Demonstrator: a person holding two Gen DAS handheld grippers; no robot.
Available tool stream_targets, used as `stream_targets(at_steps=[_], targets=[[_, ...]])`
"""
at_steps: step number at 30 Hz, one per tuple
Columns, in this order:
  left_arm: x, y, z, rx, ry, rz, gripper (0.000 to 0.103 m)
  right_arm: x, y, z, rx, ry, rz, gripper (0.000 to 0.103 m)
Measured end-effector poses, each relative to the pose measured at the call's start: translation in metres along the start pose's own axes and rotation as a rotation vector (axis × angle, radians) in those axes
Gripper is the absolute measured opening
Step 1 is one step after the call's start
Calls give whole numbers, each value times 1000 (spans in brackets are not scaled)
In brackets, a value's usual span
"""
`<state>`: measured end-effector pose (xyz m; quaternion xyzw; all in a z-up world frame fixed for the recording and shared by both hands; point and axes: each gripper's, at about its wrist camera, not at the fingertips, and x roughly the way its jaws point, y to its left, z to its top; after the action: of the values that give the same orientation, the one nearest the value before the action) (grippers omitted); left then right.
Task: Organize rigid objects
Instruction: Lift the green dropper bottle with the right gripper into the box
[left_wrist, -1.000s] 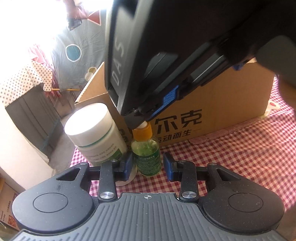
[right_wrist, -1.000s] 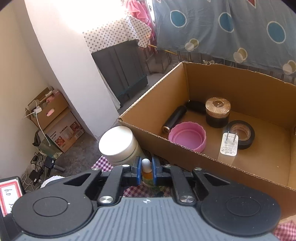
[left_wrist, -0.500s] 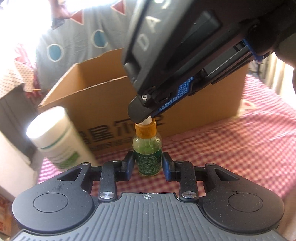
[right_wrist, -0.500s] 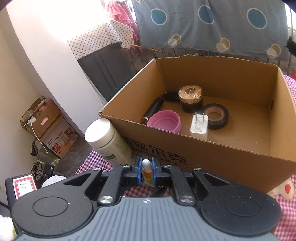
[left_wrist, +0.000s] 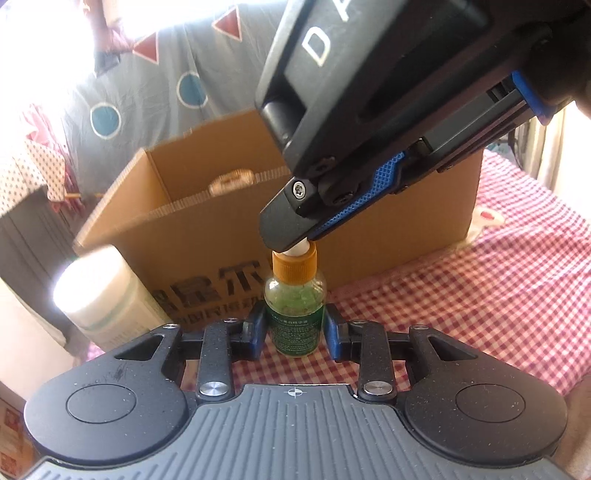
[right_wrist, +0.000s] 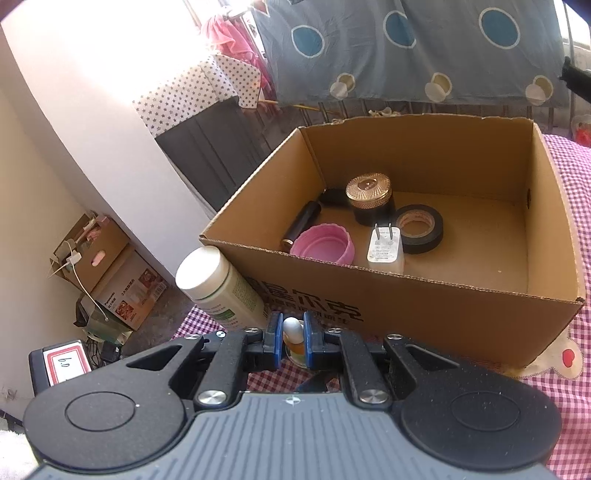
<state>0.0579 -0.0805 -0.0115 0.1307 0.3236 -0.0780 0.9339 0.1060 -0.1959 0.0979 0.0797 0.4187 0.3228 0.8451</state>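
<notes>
A small green glass bottle with an orange collar and white tip stands between the pads of my left gripper, whose jaws sit close to its sides; contact is unclear. My right gripper comes from above and is shut on the bottle's white tip; it also shows in the left wrist view. Behind stands an open cardboard box holding a pink lid, a white plug, a black tape roll, a gold-lidded jar and a black tube.
A white plastic bottle with a green label stands left of the box, beside the small bottle. The red checked tablecloth covers the table. The table edge drops to the floor at the left, where cardboard boxes sit.
Both grippers and the small bottle have moved right and away from the white bottle. The box now shows more fully in the right wrist view.
</notes>
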Motion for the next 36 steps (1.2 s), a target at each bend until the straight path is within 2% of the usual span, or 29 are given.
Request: stream_targets(at_steps=[8, 14, 19, 24, 30, 36], targets=[[-45, 2, 47, -38, -101, 0, 31, -60, 12, 32, -72, -114, 36, 13], [-30, -5, 89, -34, -105, -60, 31, -76, -6, 64, -96, -141, -5, 13], [14, -10, 126, -33, -20, -137, 31, -59, -51, 95, -33, -96, -36, 13], [68, -21, 148, -32, 79, -180, 31, -28, -111, 119, 88, -37, -17, 13], [111, -25, 164, -18, 165, -179, 31, 6, -159, 137, 153, 3, -7, 13], [137, -26, 172, -12, 241, -161, 31, 34, -187, 147, 176, 41, -10, 13]])
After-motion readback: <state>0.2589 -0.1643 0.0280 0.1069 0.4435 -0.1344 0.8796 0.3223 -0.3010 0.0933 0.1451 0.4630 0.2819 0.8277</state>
